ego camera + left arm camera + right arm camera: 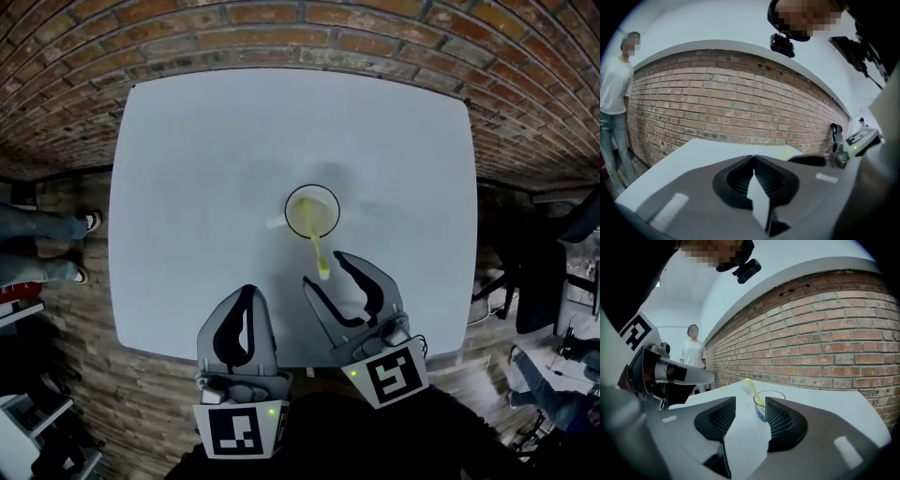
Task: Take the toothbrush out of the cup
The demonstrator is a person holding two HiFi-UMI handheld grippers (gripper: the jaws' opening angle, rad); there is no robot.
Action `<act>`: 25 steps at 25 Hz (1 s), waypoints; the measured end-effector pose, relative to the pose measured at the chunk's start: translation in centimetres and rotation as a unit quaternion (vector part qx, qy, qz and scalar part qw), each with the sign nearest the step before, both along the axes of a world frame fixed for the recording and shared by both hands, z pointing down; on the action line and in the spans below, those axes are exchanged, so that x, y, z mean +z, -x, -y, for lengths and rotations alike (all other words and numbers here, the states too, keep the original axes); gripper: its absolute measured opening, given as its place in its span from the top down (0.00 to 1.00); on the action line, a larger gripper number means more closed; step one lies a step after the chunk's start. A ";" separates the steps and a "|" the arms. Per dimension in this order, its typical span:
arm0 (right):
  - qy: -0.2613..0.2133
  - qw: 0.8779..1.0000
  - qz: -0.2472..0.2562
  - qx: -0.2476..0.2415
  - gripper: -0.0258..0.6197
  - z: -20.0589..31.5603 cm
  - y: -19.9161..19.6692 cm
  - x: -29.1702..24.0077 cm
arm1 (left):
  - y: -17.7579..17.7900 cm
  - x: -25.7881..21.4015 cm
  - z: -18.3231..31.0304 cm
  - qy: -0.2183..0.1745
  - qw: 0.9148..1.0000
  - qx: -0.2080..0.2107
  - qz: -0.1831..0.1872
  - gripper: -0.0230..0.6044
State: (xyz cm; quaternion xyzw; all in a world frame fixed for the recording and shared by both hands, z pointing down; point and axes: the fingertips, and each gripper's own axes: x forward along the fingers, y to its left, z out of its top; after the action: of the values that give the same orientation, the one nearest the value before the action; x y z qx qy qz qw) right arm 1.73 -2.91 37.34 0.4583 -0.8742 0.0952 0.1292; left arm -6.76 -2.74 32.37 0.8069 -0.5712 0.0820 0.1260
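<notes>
My right gripper (326, 272) gapes empty just before the clear round glass cup (289, 208) holding the slim yellow-green toothbrush (316, 246), my left gripper (248, 291) clenched on nothing.

cup (761, 411): base behind right hand-held gripper (751, 400) | toothbrush (319, 251): head possibly blurred

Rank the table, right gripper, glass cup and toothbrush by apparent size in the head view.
1. table, by far.
2. right gripper, though nearness to the camera inflates it.
3. glass cup.
4. toothbrush: it runs longer than the glass cup is wide, but is much thinner, so it covers less area.
</notes>
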 end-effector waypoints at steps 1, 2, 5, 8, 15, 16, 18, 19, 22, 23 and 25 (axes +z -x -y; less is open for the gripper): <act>0.000 1.000 -0.001 0.000 0.66 0.2 0.2 0.1 | 0.2 0.2 0.1 0.004 1.000 -0.001 0.000 0.95; 0.000 1.000 -0.002 0.001 0.66 0.4 0.3 0.2 | 0.3 0.6 0.1 0.013 1.000 -0.001 0.002 0.95; -0.008 1.000 -0.004 0.003 0.66 1.2 0.5 -0.1 | 0.6 1.6 0.0 0.046 0.999 0.002 0.007 0.95; -0.009 1.000 -0.008 0.003 0.66 1.9 0.8 -0.3 | 1.0 1.7 0.6 0.054 0.998 0.003 0.010 0.95; -0.004 1.000 -0.012 0.009 0.73 3.0 1.2 0.1 | 1.5 0.9 2.5 0.025 1.000 0.004 0.006 0.95; -0.003 1.000 -0.013 0.011 0.74 3.0 1.3 0.2 | 1.5 1.1 2.5 0.029 1.000 0.005 0.006 0.95; -0.001 1.000 -0.018 0.012 0.74 3.1 1.3 0.6 | 1.7 1.8 2.2 0.047 0.999 0.006 0.008 0.95; -0.001 1.000 -0.020 0.013 0.74 3.2 1.4 0.7 | 1.8 2.1 2.1 0.056 0.998 0.006 0.009 0.95; -0.004 1.000 -0.023 0.020 0.77 3.4 1.4 0.8 | 2.1 1.9 2.6 0.046 0.999 0.004 0.006 0.95; -0.006 0.999 -0.024 0.022 0.79 3.5 1.4 0.8 | 2.2 2.2 2.6 0.051 0.999 0.004 0.008 0.95; -0.008 0.999 -0.025 0.026 0.82 3.7 1.4 0.9 | 2.3 2.8 2.4 0.066 0.998 0.004 0.011 0.95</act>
State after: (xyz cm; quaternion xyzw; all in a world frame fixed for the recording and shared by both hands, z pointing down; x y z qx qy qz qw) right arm 0.31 -6.60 38.19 0.4840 -0.8592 0.0805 0.1448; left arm -9.11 -5.17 35.12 0.7980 -0.5627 0.1296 0.1724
